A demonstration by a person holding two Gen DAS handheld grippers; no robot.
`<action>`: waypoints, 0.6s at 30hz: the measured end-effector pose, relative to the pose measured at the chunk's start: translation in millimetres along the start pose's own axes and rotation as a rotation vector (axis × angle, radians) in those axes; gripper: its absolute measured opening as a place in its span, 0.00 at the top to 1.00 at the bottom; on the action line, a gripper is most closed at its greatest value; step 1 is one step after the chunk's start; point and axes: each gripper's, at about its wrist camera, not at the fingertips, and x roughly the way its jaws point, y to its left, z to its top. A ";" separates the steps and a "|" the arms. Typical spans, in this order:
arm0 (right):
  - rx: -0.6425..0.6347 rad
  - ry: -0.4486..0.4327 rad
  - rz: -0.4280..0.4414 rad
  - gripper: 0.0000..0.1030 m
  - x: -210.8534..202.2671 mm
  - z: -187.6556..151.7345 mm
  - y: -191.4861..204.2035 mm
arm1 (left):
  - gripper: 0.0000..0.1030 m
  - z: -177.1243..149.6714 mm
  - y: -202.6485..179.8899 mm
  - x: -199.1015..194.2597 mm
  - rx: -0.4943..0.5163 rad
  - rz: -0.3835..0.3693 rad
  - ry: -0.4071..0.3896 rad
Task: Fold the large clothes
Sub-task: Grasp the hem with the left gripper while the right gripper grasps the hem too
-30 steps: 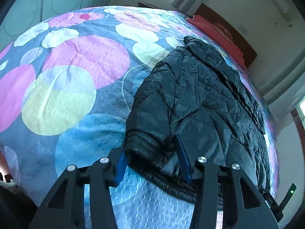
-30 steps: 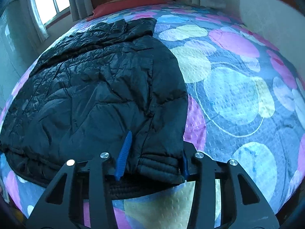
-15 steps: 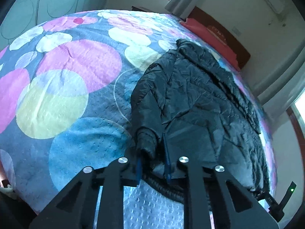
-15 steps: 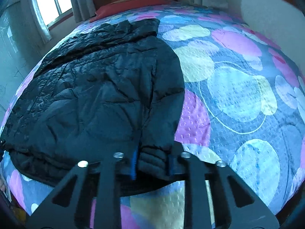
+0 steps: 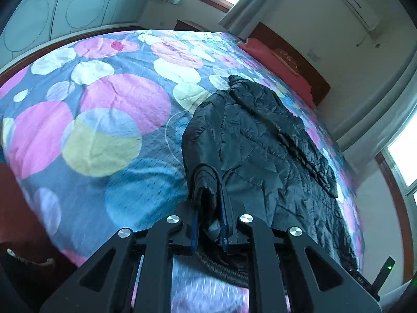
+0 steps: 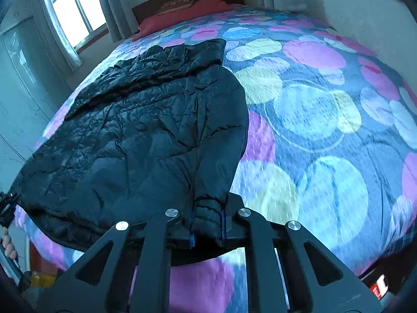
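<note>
While the black jacket lies on the dotted quilt, my left gripper and right gripper each clamp a cuff near the red pillow's opposite end.

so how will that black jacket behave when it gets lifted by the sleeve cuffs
Probably floppy: the jacket sags in soft wrinkles where the right gripper and left gripper pinch it. Likely light for its bulk, since it looks puffy and quilted. Its shiny shell may slide easily over the bedspread.

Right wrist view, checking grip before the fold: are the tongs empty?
No, the right tongs are shut on the black jacket cuff.
</note>
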 end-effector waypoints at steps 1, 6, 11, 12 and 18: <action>0.000 0.000 0.000 0.88 0.0 0.0 0.0 | 0.88 1.7 -1.4 -3.8 -0.001 -0.005 -0.004; 0.073 -0.055 0.146 0.89 -19.2 30.7 0.1 | 0.88 33.1 -23.4 -19.2 0.009 -0.082 -0.070; 0.090 -0.106 0.235 0.89 -22.4 70.2 8.9 | 0.88 69.6 -56.2 -9.6 0.059 -0.127 -0.119; 0.095 -0.137 0.261 0.89 -19.7 94.9 13.7 | 0.88 73.7 -59.2 -7.5 0.061 -0.131 -0.123; 0.138 -0.168 0.277 0.89 9.2 158.4 21.1 | 0.88 132.1 -76.3 43.0 0.029 -0.126 -0.115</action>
